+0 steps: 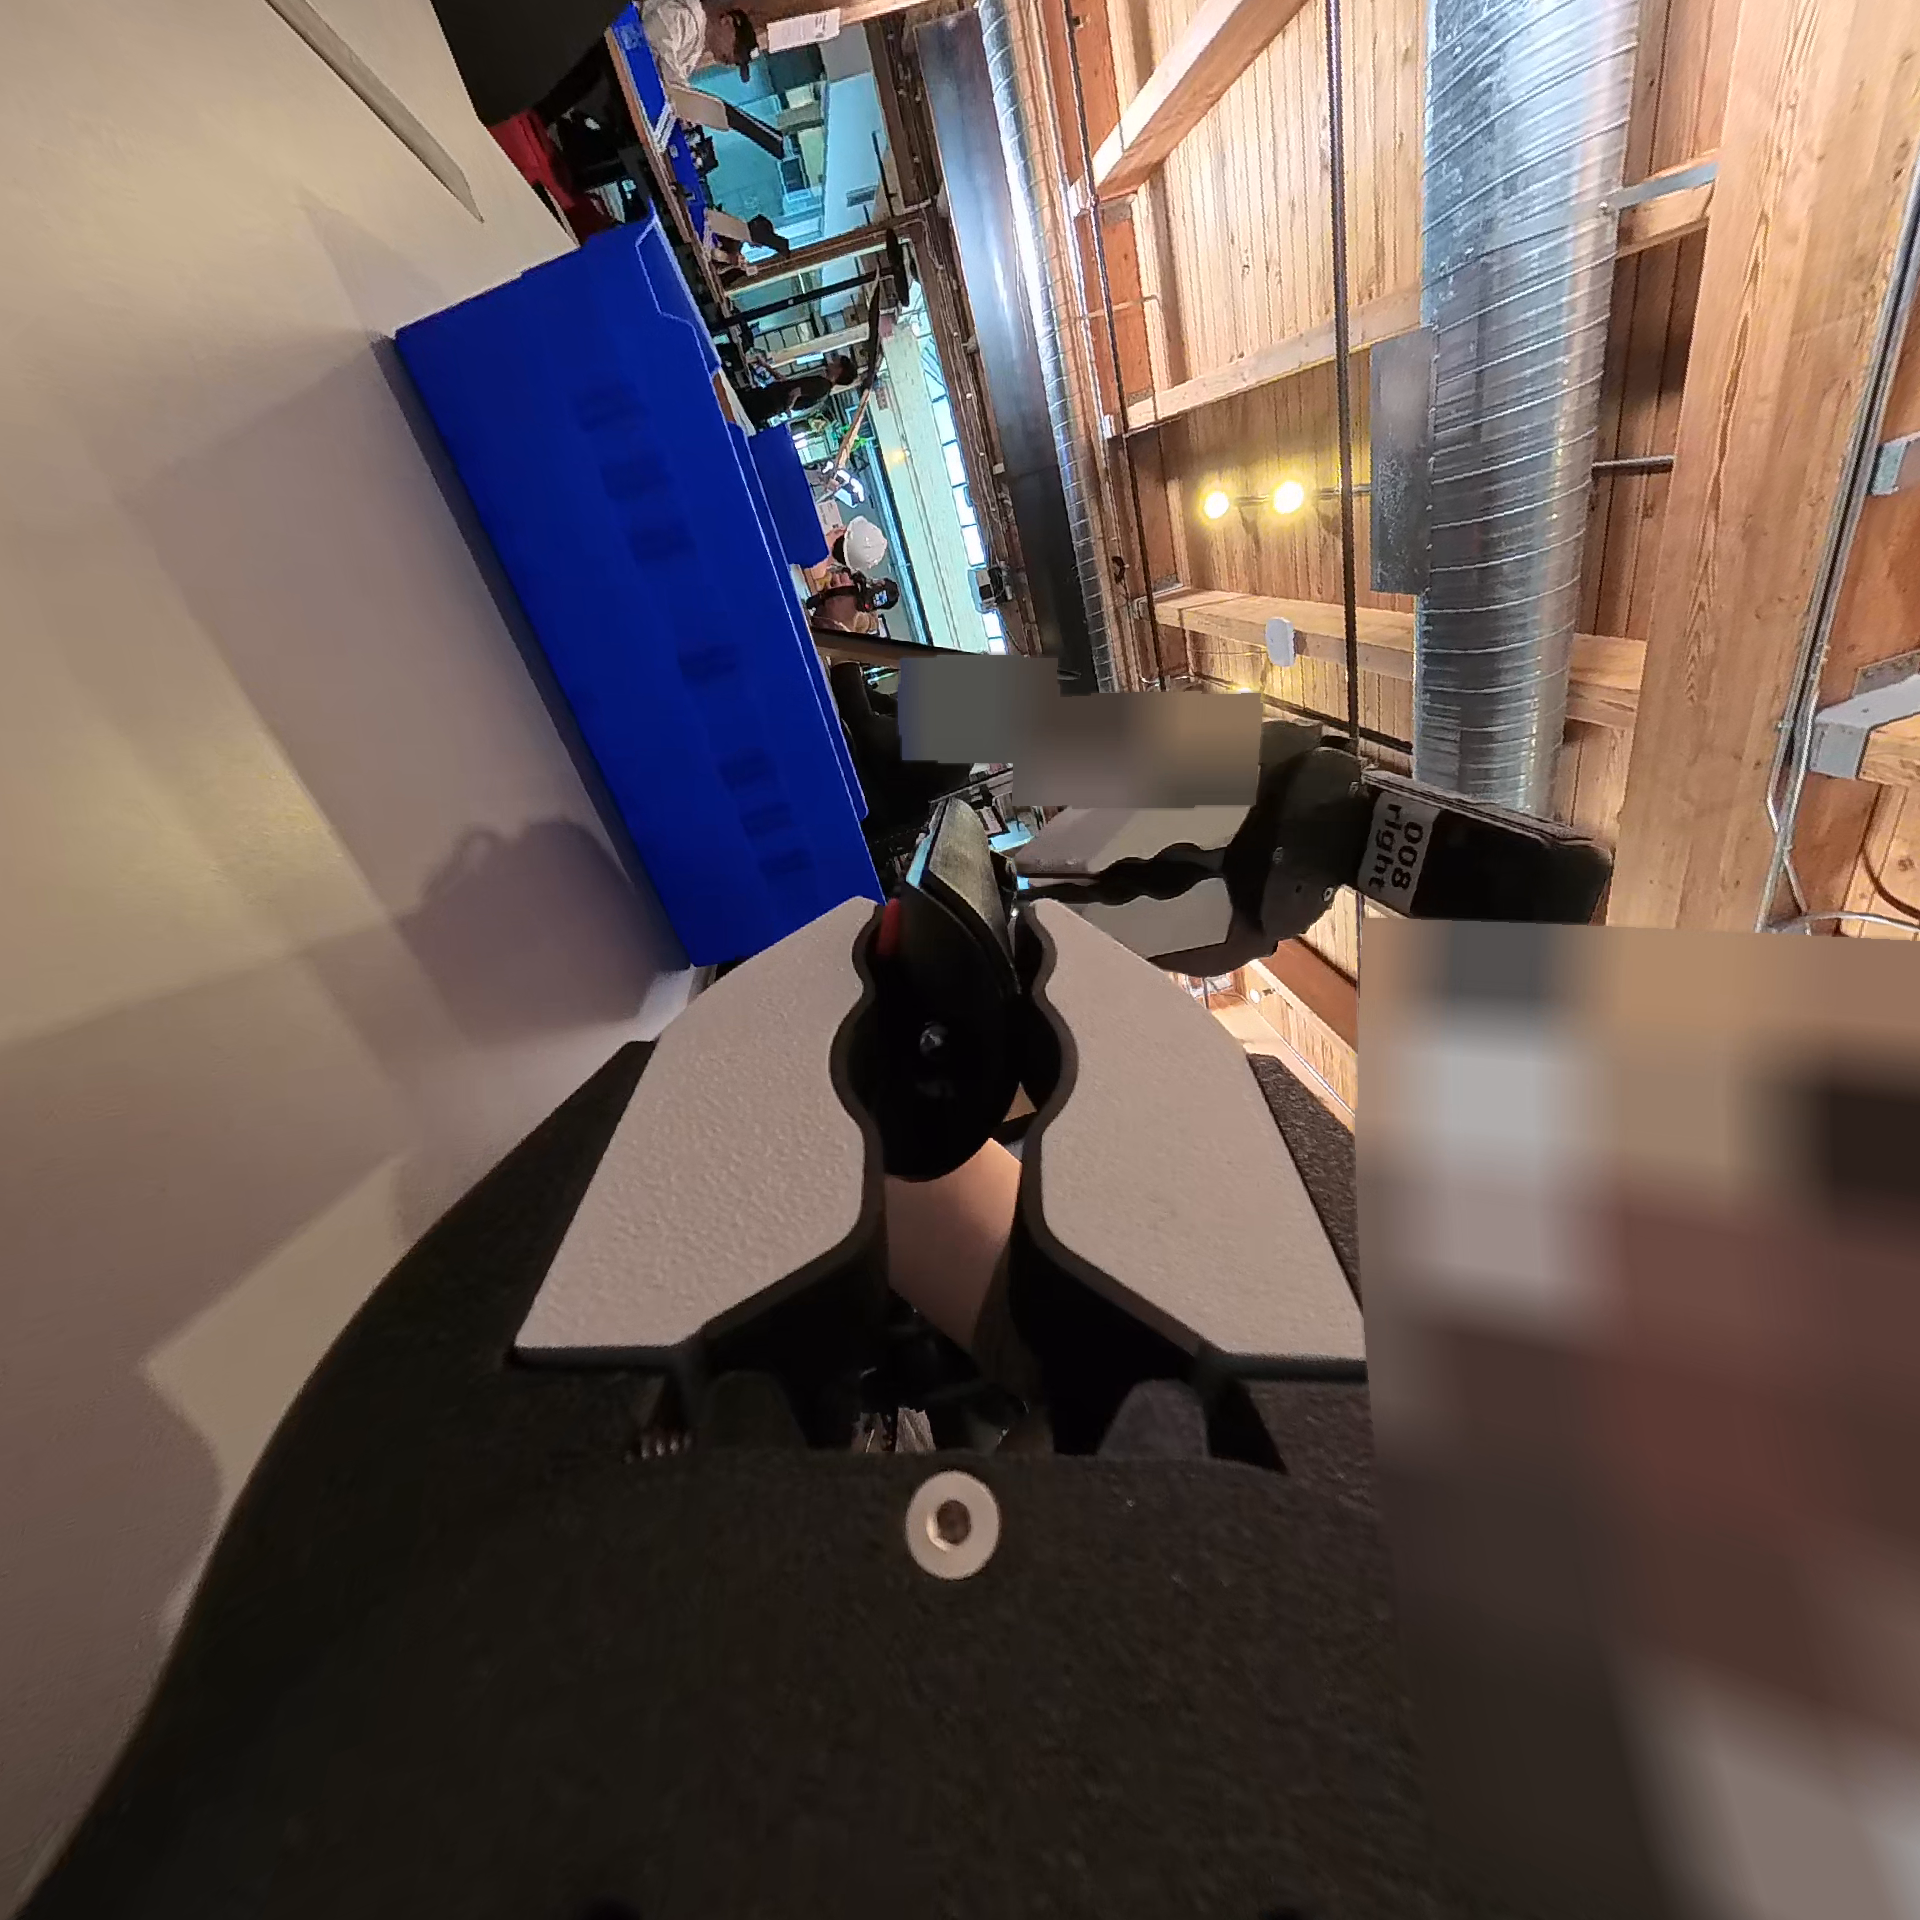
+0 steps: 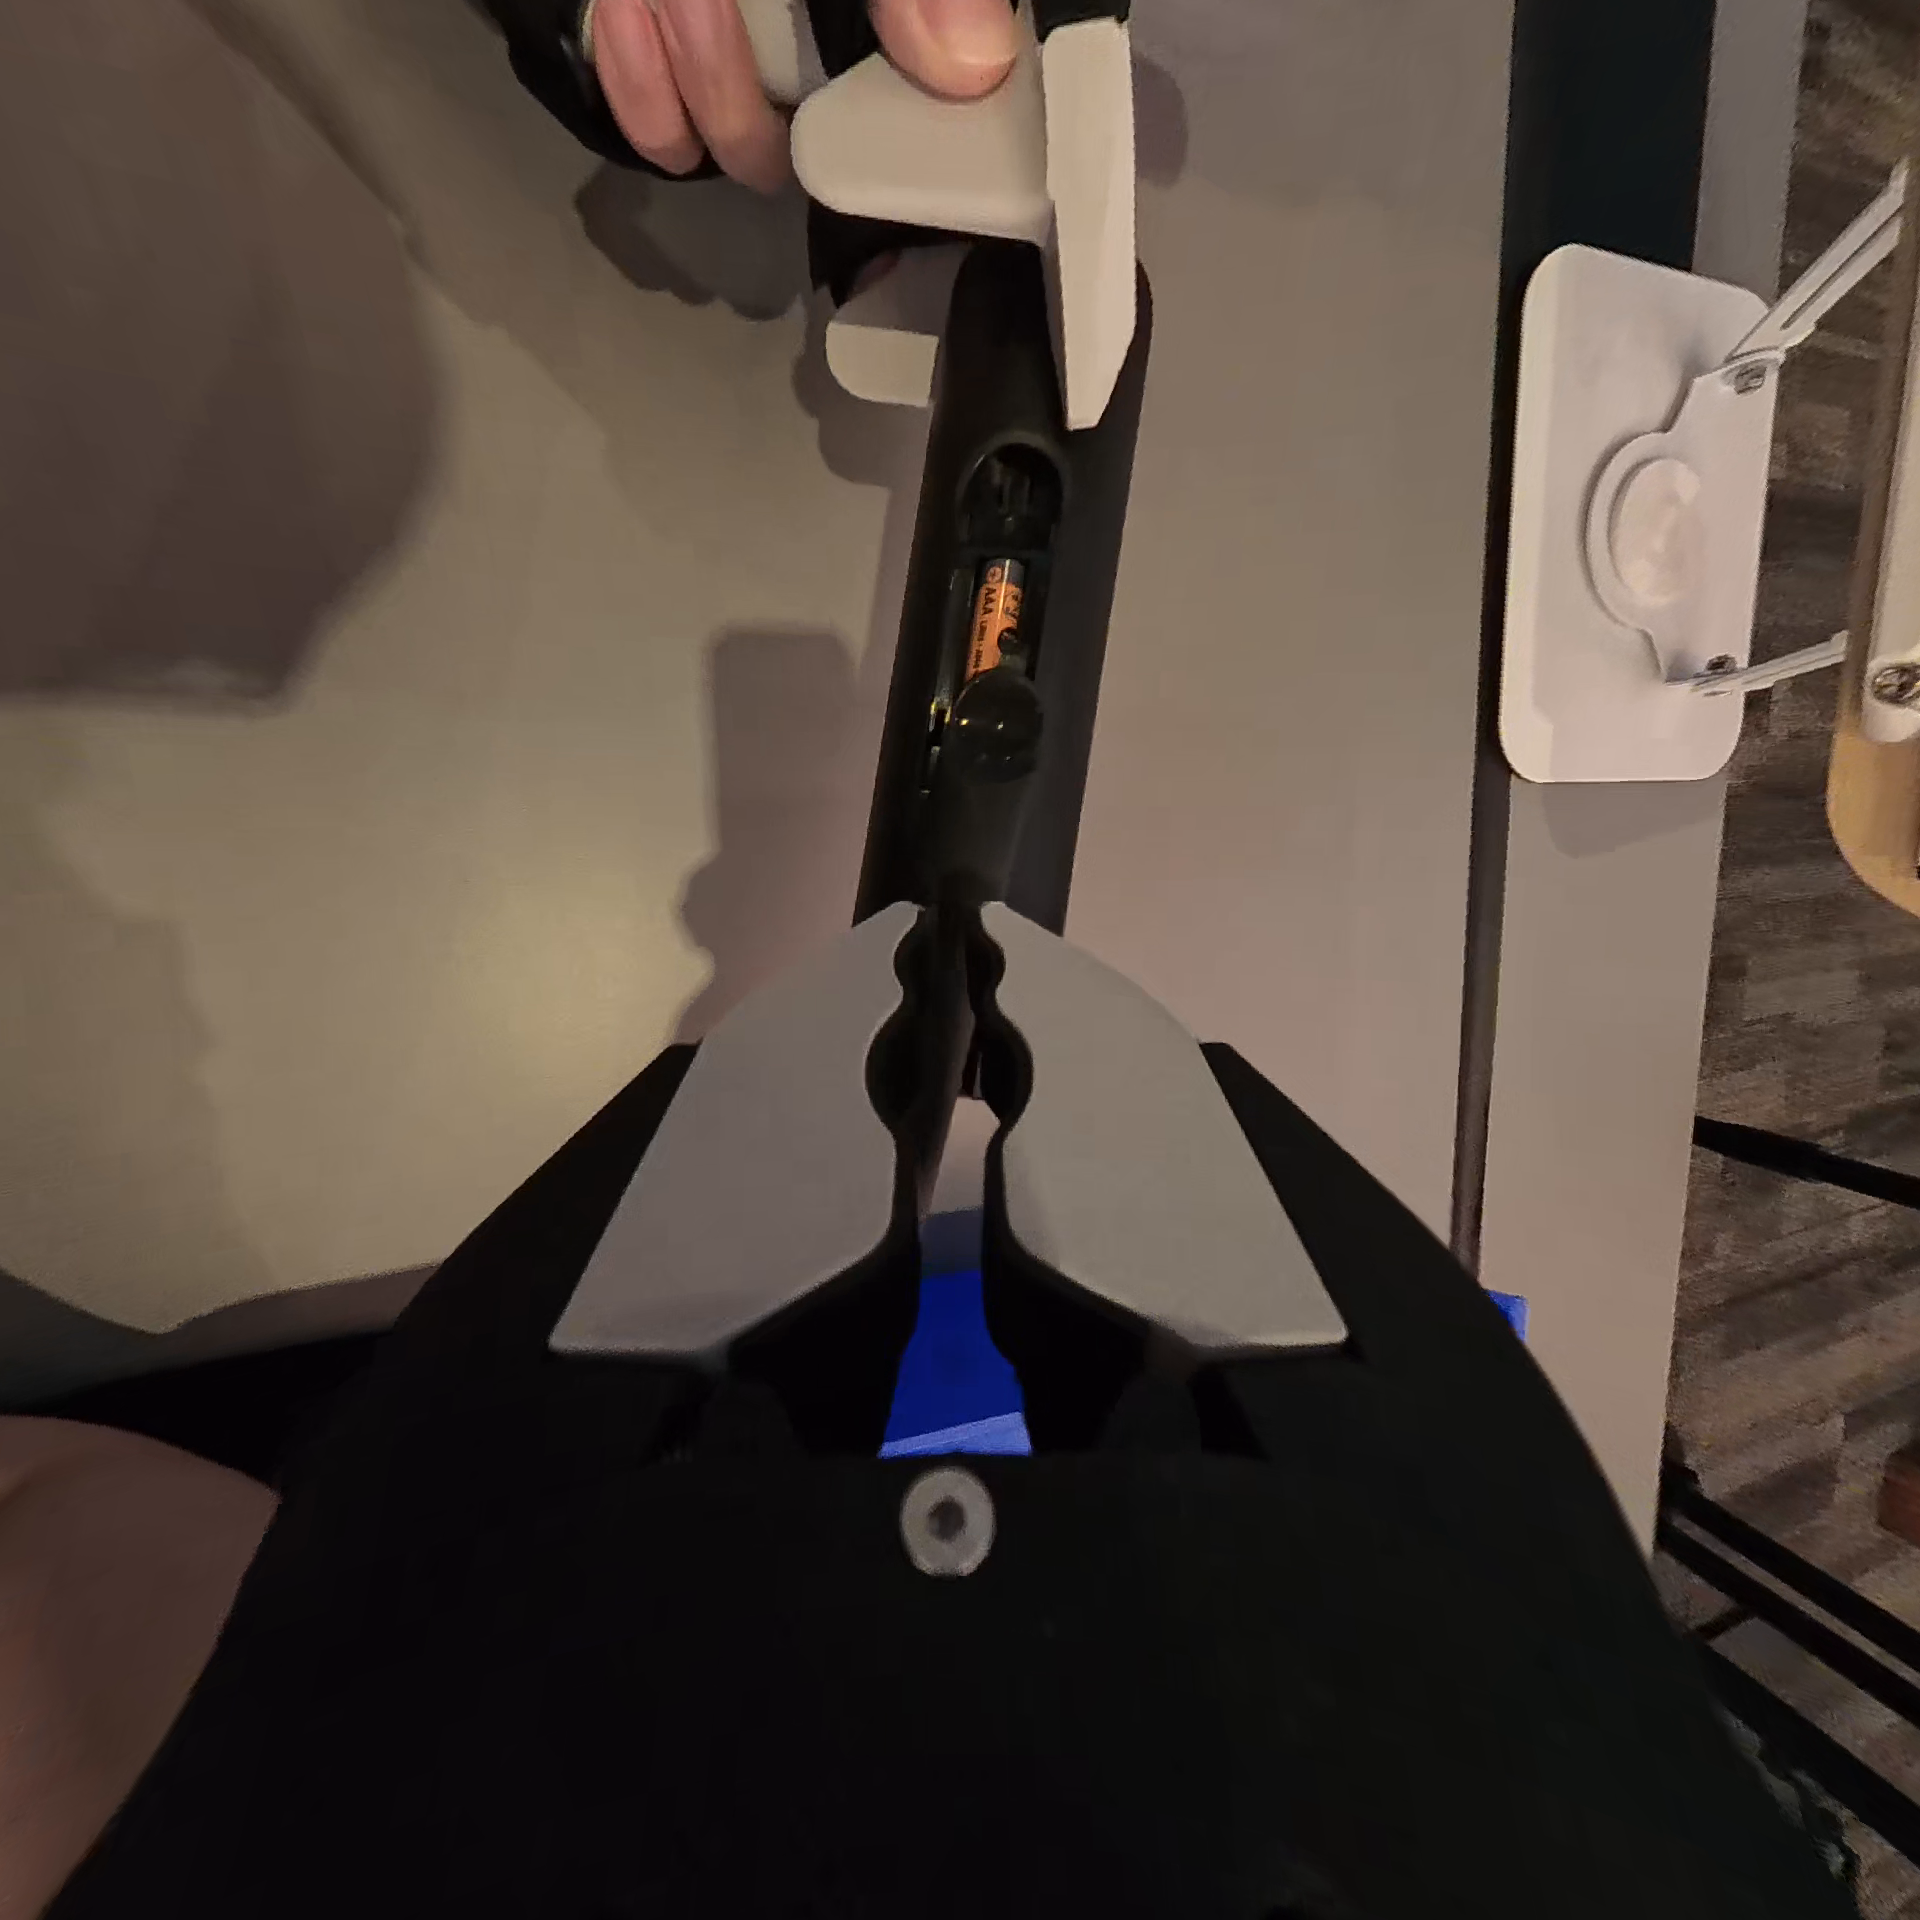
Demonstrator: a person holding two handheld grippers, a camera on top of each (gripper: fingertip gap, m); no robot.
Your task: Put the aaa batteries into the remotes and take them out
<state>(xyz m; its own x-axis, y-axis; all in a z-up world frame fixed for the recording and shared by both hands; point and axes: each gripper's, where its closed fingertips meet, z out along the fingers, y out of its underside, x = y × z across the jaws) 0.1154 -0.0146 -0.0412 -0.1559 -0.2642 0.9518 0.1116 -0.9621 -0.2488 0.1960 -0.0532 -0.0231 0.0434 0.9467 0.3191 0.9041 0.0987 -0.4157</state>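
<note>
Right gripper clenched on the slim black plastic remote; left gripper clamps its far end. Orange AAA battery visible only in right wrist view, partly hidden.

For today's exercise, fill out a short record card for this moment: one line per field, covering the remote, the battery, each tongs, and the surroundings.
remote: black remote, battery bay open and facing the right wrist camera
battery: one orange battery seated in the bay
left tongs: left tongs shut on the remote's far end
right tongs: right tongs shut on a thin dark part at the remote's near end
surroundings: blue bin on a pale table
</note>
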